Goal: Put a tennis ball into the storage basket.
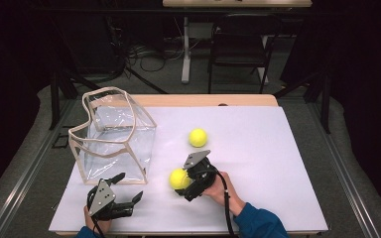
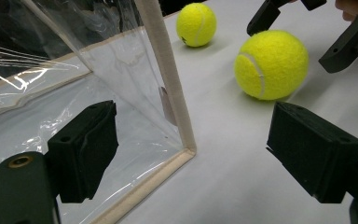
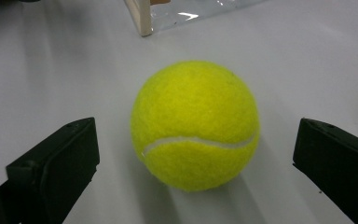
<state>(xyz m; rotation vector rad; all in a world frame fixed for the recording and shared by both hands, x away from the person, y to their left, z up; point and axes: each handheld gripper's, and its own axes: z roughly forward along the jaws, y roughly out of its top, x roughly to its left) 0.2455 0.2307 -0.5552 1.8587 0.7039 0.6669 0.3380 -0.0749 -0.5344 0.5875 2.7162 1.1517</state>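
Observation:
A yellow tennis ball (image 1: 178,178) (image 3: 196,123) lies on the white table sheet between the spread jaws of my right gripper (image 1: 182,180) (image 3: 196,168), which is open and not touching it. A second tennis ball (image 1: 198,138) (image 2: 196,24) rests farther back. A clear plastic bag (image 1: 114,134) with beige trim stands open at the left. My left gripper (image 1: 129,187) (image 2: 196,154) is open at the bag's near corner (image 2: 165,74), one jaw in front of its clear wall, the other over the sheet. In the left gripper view the near ball (image 2: 270,65) sits between the right gripper's fingers (image 2: 345,44).
The white sheet (image 1: 258,163) covers a wooden table with open room to the right. The table's front edge runs just below both hands. Behind the table are a chair (image 1: 238,44), a desk leg and cables on the floor.

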